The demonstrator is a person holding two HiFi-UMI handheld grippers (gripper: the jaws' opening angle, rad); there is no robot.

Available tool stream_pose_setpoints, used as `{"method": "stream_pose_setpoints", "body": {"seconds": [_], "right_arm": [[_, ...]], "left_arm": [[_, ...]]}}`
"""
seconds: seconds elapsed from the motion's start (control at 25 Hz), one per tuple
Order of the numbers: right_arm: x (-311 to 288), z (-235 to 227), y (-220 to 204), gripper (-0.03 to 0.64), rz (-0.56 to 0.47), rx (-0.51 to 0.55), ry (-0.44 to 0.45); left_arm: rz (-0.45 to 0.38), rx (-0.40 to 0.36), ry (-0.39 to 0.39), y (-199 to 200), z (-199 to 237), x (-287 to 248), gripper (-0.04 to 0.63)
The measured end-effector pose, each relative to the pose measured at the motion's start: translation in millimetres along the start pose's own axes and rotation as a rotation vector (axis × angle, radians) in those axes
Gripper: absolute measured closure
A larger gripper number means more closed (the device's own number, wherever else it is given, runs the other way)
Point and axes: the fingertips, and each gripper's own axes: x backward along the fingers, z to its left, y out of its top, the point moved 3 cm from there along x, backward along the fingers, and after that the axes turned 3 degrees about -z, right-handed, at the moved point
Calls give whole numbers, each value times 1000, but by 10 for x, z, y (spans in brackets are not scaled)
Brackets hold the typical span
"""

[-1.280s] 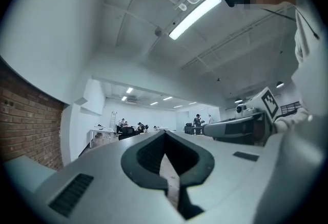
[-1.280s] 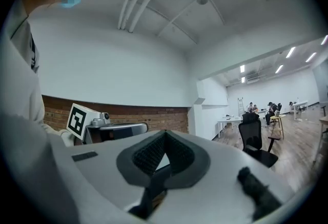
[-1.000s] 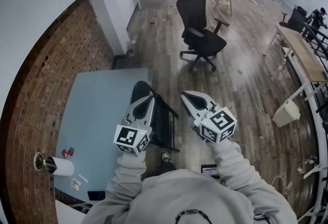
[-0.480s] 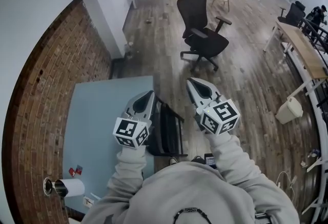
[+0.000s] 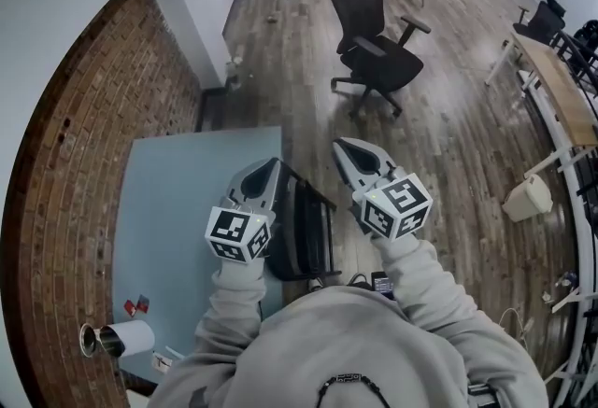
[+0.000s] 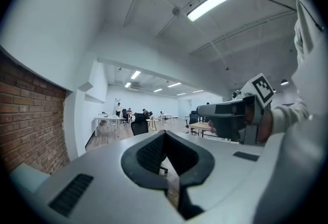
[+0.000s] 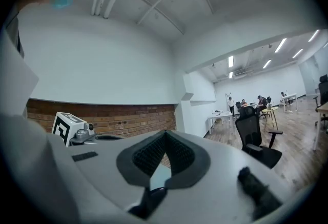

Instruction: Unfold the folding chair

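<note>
Bright, even indoor light; strong fisheye bend in all views.
The ceiling strip light (image 6: pixel 210 5) glares white; shadows are faint, corners go black, and the left gripper (image 6: pixel 164 135) looks soft close to the lens.

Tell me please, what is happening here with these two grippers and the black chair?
A person holds a gripper in each hand, both pointing level. The left gripper and the right gripper are shut, with nothing between their jaws. Below them a black folding chair stands beside a light blue table and looks folded. Neither gripper has taken hold of it, so the unfolding has not yet begun.
</note>
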Motion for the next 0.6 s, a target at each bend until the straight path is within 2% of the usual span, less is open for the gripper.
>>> {"method": "stream_pose_setpoints", "body": {"seconds": [0.2,0.32,0.4,0.48,0.56,0.6], "right_arm": [[-390,-159,-584,611,116,-40,-23],[-648,-247,-1198,611,238,-83,-65],[-728,-294,-1721,611,343,-149,-101],[-754,-317,-2282,595,466,-219,-111],[-747,-316,-2831,495,595,-268,-107],[-738,-299,-3102,468,657,-289,-104]], "left_arm": [[127,113,47,-618,358,-49,589],[215,176,91,-1095,633,-28,589],[253,251,106,-1386,792,23,588],[323,306,103,-1689,901,47,527],[419,321,101,-2014,950,60,448],[458,330,106,-2172,963,71,419]]}}
